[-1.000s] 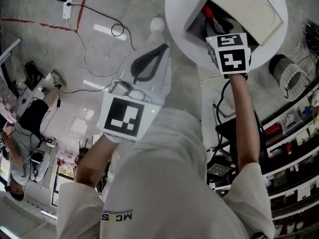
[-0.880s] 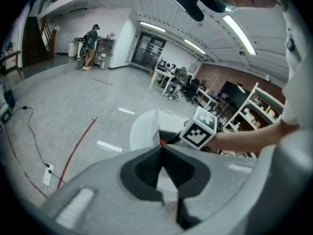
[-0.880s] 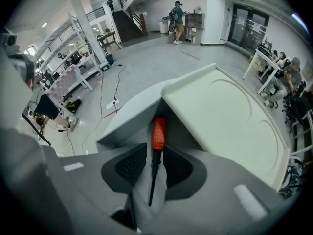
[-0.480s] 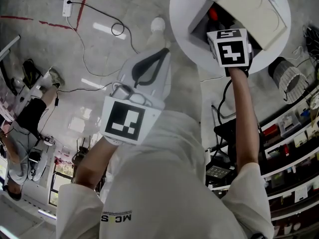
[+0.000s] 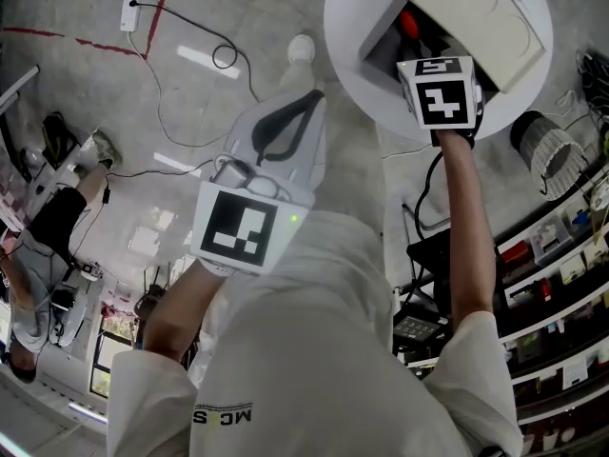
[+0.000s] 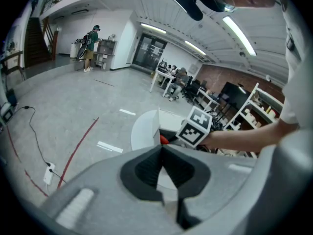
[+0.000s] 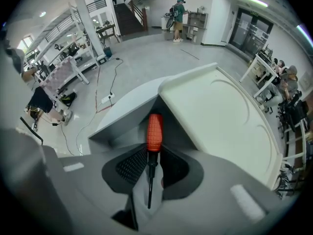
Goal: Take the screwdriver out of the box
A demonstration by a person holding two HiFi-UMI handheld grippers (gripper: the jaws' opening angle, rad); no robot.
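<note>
An orange-handled screwdriver point(image 7: 154, 132) lies between the jaws of my right gripper point(image 7: 151, 155), which is shut on its dark shaft. The handle points into the open cream box point(image 7: 215, 106). In the head view the right gripper point(image 5: 423, 50) reaches into the box point(image 5: 476, 17) on the round white table point(image 5: 347, 36), and the screwdriver's handle point(image 5: 407, 21) shows just past the marker cube. My left gripper point(image 5: 303, 103) hangs over the floor, left of the table, shut with nothing in it. In the left gripper view its jaws point(image 6: 161, 153) point toward the table point(image 6: 142, 131).
Cables and a power strip point(image 5: 128, 12) lie on the concrete floor beside red tape lines. Shelves point(image 5: 561, 255) and a wire basket point(image 5: 552, 141) stand to the right of the table. A person point(image 5: 48, 236) is at the far left.
The right gripper and the screwdriver have shifted only slightly at the box opening. The left gripper has stayed where it was.
</note>
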